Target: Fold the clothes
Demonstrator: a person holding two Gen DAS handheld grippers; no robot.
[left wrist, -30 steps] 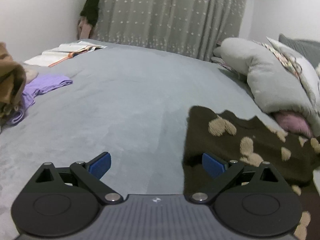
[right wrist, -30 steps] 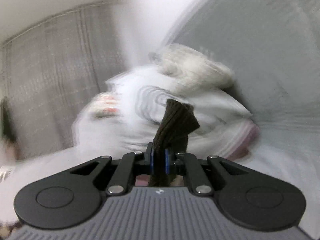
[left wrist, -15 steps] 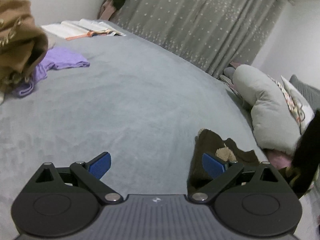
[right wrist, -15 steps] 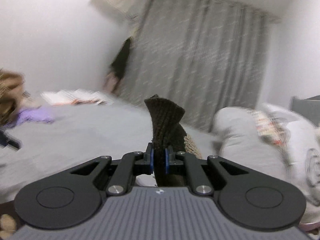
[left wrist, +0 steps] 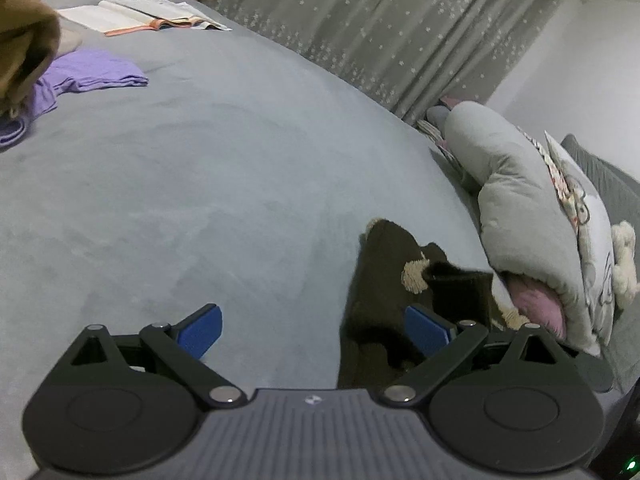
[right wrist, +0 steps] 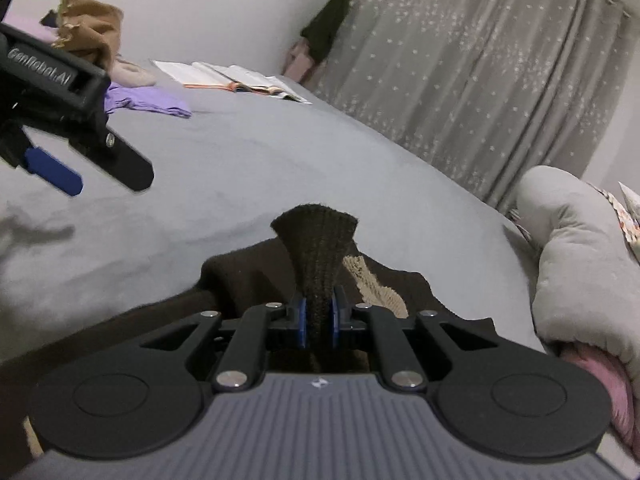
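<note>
A dark brown knitted sweater (left wrist: 384,280) with tan fuzzy patches lies bunched on the grey bed, near the pillows. My right gripper (right wrist: 319,322) is shut on a ribbed edge of the sweater (right wrist: 316,248), which fans up between its blue pads. My left gripper (left wrist: 312,330) is open above the bedspread, nothing between its blue pads; its right pad hovers over the sweater's left edge. In the right wrist view the left gripper (right wrist: 76,168) hangs at the upper left, open.
A grey bedspread (left wrist: 200,184) fills the middle. A purple garment (left wrist: 88,76), a brown garment (left wrist: 24,36) and an open book (left wrist: 140,16) lie at the far left. Grey pillows (left wrist: 520,208) and a pink item (left wrist: 536,308) line the right. Curtains (right wrist: 480,80) behind.
The right gripper has swung round from the pillows and come down low with the sweater edge. The sweater has bunched up smaller. The left gripper has shifted, still open.
</note>
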